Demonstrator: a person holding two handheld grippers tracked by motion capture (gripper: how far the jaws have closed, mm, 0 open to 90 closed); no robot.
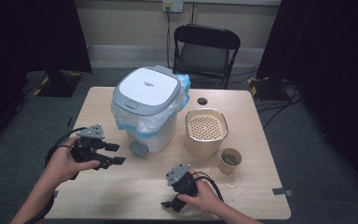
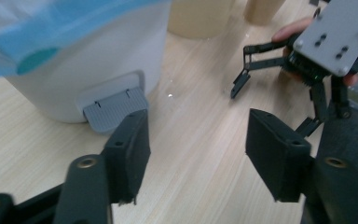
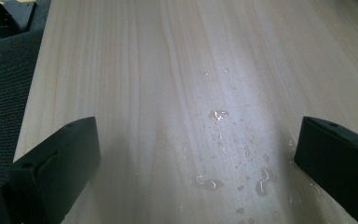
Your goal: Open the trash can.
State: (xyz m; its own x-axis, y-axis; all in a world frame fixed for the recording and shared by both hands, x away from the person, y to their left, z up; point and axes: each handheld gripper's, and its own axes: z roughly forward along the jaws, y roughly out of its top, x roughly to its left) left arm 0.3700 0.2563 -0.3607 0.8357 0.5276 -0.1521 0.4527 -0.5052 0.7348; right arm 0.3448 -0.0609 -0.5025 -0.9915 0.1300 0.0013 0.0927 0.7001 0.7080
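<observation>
A white pedal bin (image 1: 154, 135) with a grey lid (image 1: 147, 86) and a blue-edged bag liner stands at the back left of the wooden table (image 1: 135, 182). Its grey foot pedal (image 1: 139, 148) (image 2: 114, 108) faces the front. My left gripper (image 1: 116, 154) (image 2: 198, 140) hovers just left of the pedal, above the tabletop, open with nothing between its jaws. My right gripper (image 1: 167, 191) (image 3: 198, 154) sits low near the table's front edge, jaws wide apart over bare wet wood. The right gripper (image 2: 272, 105) also appears in the left gripper view, held by a hand.
A beige tub with a perforated insert (image 1: 206, 126) stands right of the bin, a paper cup (image 1: 230, 161) in front of it. Spilled water drops (image 1: 230, 182) (image 3: 219, 114) lie near the cup. A black folding chair (image 1: 205, 46) stands behind the table.
</observation>
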